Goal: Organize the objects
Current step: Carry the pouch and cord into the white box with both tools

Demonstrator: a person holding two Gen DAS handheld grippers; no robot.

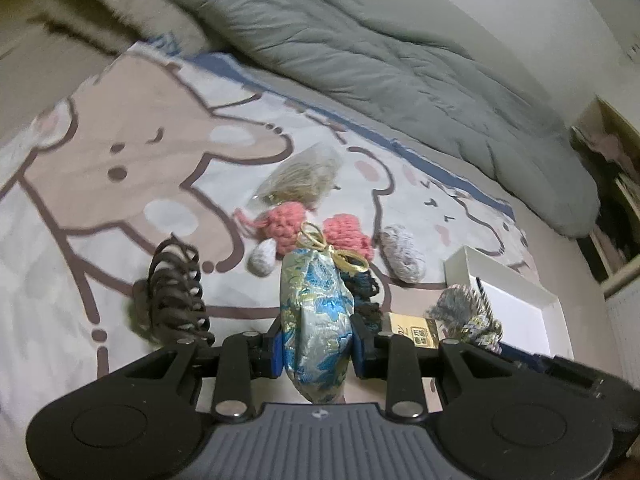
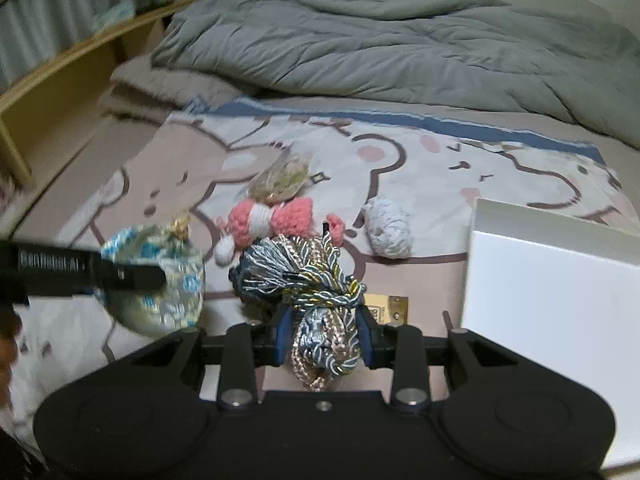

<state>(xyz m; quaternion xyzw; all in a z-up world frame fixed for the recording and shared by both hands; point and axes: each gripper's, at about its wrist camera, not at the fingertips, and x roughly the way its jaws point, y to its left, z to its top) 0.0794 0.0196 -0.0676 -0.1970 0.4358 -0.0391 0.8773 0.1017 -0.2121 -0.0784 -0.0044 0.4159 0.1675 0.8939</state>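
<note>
My left gripper (image 1: 318, 344) is shut on a blue and gold brocade pouch (image 1: 316, 308) with a gold tie, held above the bed. My right gripper (image 2: 322, 336) is shut on a bundle of grey and gold twisted cord with tassels (image 2: 316, 280), also held off the bed. In the right wrist view the pouch (image 2: 160, 280) hangs at the left, with a black finger (image 2: 120, 276) of the left gripper across it. The cord bundle (image 1: 464, 312) shows at the lower right of the left wrist view. An open white box (image 2: 552, 292) stands to the right of both.
On the cartoon bear blanket (image 1: 120, 152) lie a brown claw clip (image 1: 176, 300), a pink crochet piece (image 1: 280, 224), grey yarn balls (image 1: 402, 254), a clear bag of pale thread (image 1: 304, 176) and a gold card (image 2: 384, 306). A grey duvet (image 2: 400, 48) is heaped behind. A wooden shelf (image 2: 52, 92) stands at the left.
</note>
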